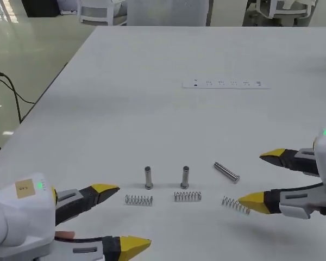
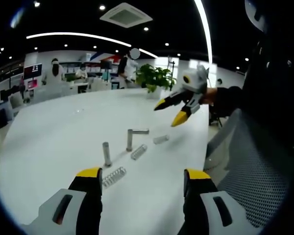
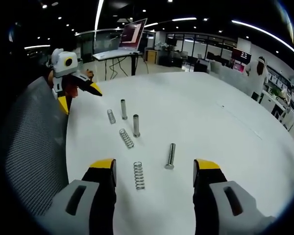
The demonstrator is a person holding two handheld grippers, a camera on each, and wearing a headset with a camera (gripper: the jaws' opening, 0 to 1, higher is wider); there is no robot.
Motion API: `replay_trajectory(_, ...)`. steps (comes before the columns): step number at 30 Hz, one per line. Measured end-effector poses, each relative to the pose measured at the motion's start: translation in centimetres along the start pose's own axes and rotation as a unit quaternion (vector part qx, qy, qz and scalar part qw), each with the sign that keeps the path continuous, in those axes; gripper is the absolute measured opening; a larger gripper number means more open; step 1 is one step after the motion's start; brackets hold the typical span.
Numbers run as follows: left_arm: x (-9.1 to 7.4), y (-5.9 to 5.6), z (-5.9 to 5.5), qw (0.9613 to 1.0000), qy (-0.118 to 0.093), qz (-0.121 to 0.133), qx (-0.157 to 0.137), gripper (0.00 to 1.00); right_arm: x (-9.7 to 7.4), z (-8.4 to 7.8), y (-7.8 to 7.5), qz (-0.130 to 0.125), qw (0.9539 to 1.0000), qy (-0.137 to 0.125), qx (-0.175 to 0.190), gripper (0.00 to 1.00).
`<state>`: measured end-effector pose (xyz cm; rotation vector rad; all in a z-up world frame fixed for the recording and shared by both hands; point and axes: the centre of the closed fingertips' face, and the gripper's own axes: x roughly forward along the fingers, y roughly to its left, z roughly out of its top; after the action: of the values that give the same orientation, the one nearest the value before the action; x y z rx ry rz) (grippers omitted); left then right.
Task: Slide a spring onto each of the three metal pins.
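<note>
- A white workbench top (image 1: 168,109) carries three short, silver metal pins in a row, with a small coil of thin wire lying in front of each.
- The left pin (image 1: 148,178) and the middle pin (image 1: 185,177) stand upright on their wider ends. The right pin (image 1: 226,172) lies on its side at an angle.
- The left spring (image 1: 138,200), middle spring (image 1: 187,196) and right spring (image 1: 235,204) all lie flat on the table. None is on a pin, so the task looks not yet begun.
- The left gripper (image 1: 119,217), black with yellow tips, hovers at the near left, its jaws spread and empty. The left spring lies just beyond it.
- The right gripper (image 1: 261,179), of the same make, is also spread wide and empty. Its nearer tip is close to the right spring; whether they touch cannot be told.
- The step in hand is probably picking up a spring.
- Pinch it gently near one end so the coils neither crush nor flick away, and leave the other end free.
- Line its bore up over an upright pin and lower it straight.
- The lying pin will likely need steadying with the other gripper.
</note>
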<state>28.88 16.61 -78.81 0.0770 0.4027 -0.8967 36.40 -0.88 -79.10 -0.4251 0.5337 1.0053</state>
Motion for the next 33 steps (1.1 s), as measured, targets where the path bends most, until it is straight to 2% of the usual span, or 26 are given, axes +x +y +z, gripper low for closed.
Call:
replay_trajectory(10,0.0,0.2,-0.2,1.0000,0.002,0.000,0.001,0.62,1.9,0.4,-1.7,0.001,0.9993,0.035,-0.015,0.52)
replay_trajectory(17,0.0,0.2,-0.3,1.0000,0.004,-0.002,0.001,0.62,3.2,0.6,-2.3,0.006,0.9979,0.057,-0.030,0.45)
replay_trajectory(23,0.0,0.2,-0.2,1.0000,0.003,-0.001,0.000,0.62,4.6,0.0,-3.0,0.001,0.9960,0.087,-0.019,0.31)
replay_trajectory(27,0.0,0.2,-0.2,1.0000,0.002,0.000,0.000,0.62,5.4,0.1,-2.9,0.000,0.9948,0.101,-0.012,0.29)
replay_trajectory(33,0.0,0.2,-0.2,1.0000,0.001,0.000,0.001,0.61,6.5,-0.3,-3.3,-0.008,0.9922,0.124,-0.007,0.20)
